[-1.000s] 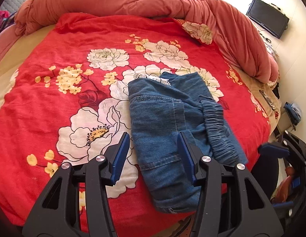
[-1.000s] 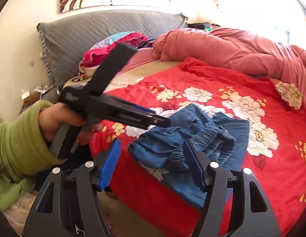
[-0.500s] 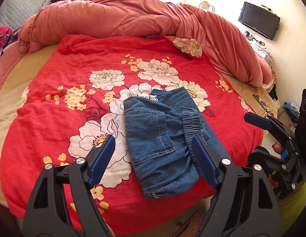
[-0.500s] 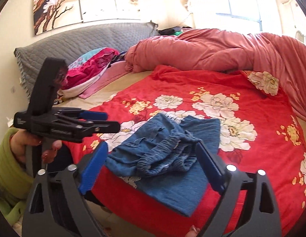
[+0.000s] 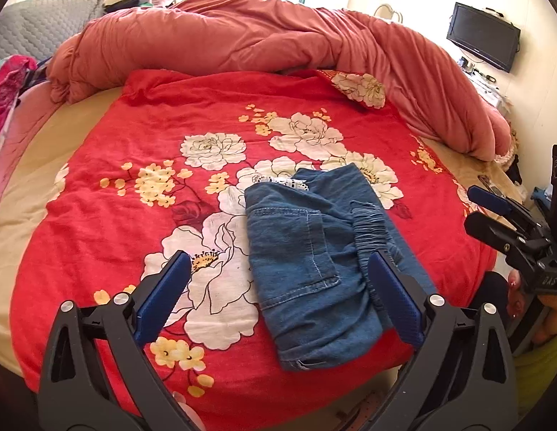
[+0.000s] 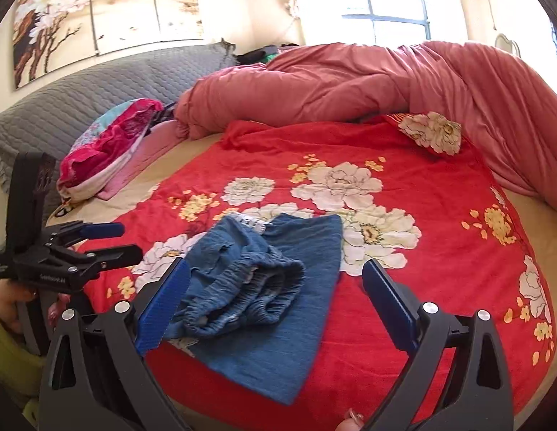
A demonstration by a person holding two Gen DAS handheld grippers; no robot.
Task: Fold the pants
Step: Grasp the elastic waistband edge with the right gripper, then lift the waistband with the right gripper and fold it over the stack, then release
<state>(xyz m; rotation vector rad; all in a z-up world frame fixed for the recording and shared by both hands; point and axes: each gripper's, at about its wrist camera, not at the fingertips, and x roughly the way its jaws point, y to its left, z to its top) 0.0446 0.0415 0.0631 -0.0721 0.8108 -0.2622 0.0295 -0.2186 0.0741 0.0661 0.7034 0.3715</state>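
Red floral blanket [image 5: 109, 179] under folded pants [image 5: 314, 262], pink duvet [image 5: 278, 39] behind, both grippers' jaws apart, empty.

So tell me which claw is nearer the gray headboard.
Left. The left claw hangs off the bed's edge on the gray headboard side of the pants; the right claw is on their far side.

Bright window [image 6: 386, 10], painting [image 6: 98, 10] above grey headboard [image 6: 80, 97], wall TV [image 5: 483, 36].
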